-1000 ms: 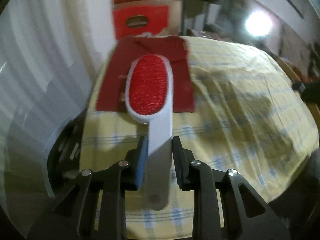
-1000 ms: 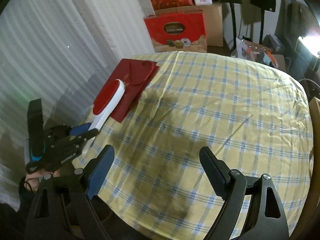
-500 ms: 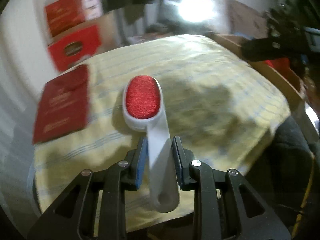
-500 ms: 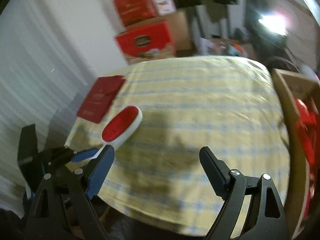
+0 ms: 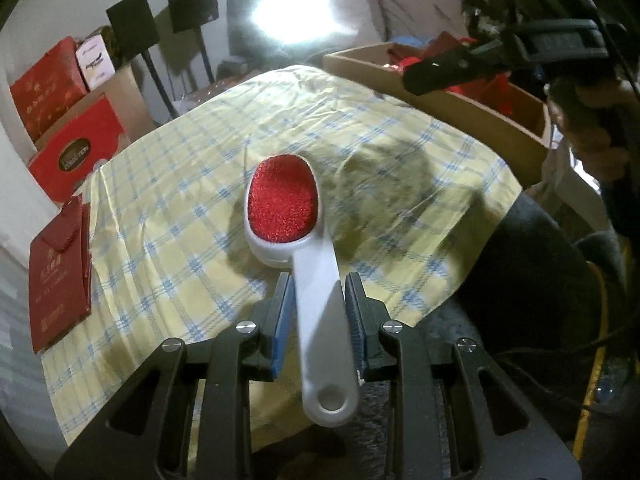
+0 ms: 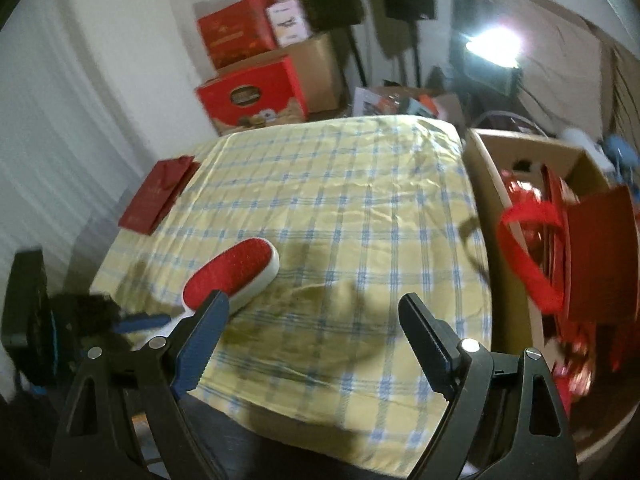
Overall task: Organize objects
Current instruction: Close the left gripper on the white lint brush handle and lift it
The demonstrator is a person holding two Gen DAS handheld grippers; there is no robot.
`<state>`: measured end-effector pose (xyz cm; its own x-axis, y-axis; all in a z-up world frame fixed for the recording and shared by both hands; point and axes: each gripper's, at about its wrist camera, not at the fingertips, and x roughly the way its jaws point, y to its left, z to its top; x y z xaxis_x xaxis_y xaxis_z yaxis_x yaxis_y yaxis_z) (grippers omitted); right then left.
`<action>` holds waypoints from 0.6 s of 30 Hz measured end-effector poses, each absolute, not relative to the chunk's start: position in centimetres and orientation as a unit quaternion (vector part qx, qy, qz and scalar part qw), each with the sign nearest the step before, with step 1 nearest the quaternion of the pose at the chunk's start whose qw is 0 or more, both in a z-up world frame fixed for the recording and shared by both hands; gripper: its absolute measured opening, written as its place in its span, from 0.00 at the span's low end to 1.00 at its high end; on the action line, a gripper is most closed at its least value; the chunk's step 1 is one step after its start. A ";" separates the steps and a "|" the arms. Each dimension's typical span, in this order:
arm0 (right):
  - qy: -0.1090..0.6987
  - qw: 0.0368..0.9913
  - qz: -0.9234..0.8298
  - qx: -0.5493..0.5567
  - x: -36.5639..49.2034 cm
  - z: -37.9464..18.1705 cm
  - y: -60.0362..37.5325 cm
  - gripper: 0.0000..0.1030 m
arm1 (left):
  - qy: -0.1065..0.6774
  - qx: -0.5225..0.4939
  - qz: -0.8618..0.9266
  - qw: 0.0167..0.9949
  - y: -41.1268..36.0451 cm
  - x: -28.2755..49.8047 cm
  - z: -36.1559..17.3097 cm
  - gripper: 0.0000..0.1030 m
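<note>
**Lint brush clamped in left gripper, right gripper empty**

Lint brush (image 5: 298, 248) is gripped by its white handle between the blue pads of the left gripper (image 5: 316, 312); its red head is held above the yellow checked tablecloth (image 5: 168, 208). Right gripper (image 6: 312, 328) is spread wide, with nothing between the jaws. A cardboard box (image 6: 520, 152) stands just beside the table's right edge; red gift bags (image 6: 596, 256) are seen inside. A flat red gift bag (image 6: 158, 196) lies at the far left corner.

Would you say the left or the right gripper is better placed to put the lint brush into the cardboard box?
Left, I'd judge: the left gripper already clamps the lint brush handle; the right gripper is open and empty beside the cardboard box.
</note>
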<state>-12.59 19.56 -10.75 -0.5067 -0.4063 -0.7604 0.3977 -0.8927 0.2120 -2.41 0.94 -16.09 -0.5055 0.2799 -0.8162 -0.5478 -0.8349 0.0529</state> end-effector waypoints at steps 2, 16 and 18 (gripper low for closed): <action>0.039 0.256 -0.865 0.430 -12.6 -11.2 18.8 0.85 | 0.154 -0.438 0.856 0.226 0.2 -2.9 -16.1 0.22; 0.330 0.378 -0.766 0.402 -13.9 -13.5 11.3 0.85 | 0.114 -0.476 0.847 0.210 -3.0 -2.4 -16.1 0.29; 0.344 0.378 -0.756 0.409 -15.0 -13.4 11.1 0.85 | 0.125 -0.473 0.841 0.231 -2.1 -1.1 -15.6 0.29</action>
